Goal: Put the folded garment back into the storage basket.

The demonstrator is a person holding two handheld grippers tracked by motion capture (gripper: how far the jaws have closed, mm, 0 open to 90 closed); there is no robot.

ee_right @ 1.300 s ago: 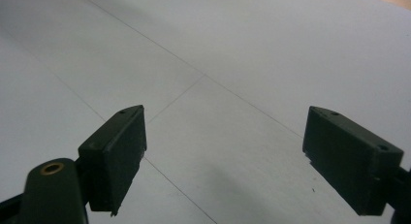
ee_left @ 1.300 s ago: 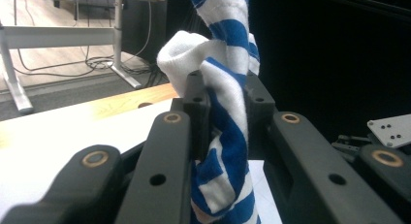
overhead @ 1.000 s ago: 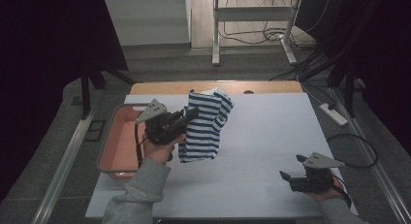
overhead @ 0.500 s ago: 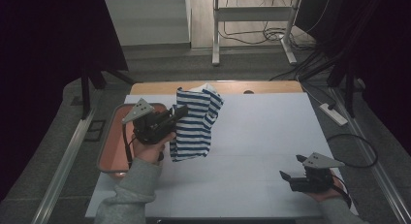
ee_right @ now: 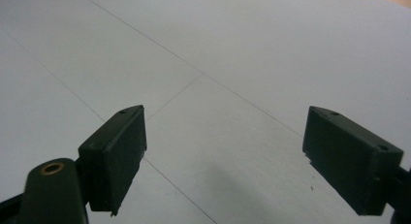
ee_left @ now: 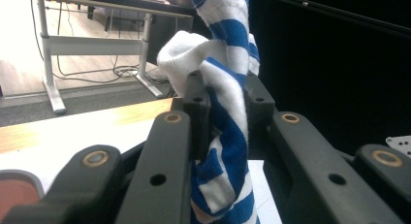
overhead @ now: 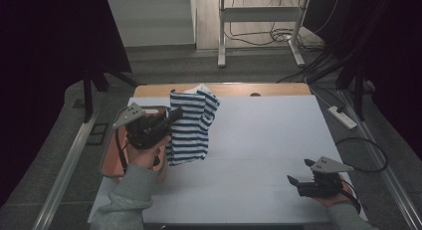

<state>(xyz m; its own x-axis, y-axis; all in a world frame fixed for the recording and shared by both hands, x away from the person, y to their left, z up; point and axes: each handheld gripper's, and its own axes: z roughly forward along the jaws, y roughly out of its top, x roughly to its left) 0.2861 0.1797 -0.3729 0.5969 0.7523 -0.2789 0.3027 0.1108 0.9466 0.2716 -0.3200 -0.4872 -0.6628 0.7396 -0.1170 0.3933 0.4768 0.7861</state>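
A blue-and-white striped shirt (overhead: pixel 191 128) hangs bunched above the left part of the white table (overhead: pixel 263 140). My left gripper (overhead: pixel 171 115) is shut on its upper edge, and the cloth (ee_left: pixel 225 122) is pinched between the two black jaws in the left gripper view. The shirt's lower end hangs just above the table beside an orange tray (overhead: pixel 110 163). My right gripper (overhead: pixel 298 174) rests low at the table's front right, open, with nothing between its fingers (ee_right: pixel 118 149) but bare white table.
The orange tray lies at the table's left edge under my left hand. A wooden strip (overhead: pixel 234 89) runs along the table's far edge. A power strip and cables (overhead: pixel 343 115) lie on the floor to the right. A white desk frame (overhead: pixel 259 41) stands behind.
My left gripper has carried the striped shirt to the left, toward the orange tray. The right gripper has stayed where it was.
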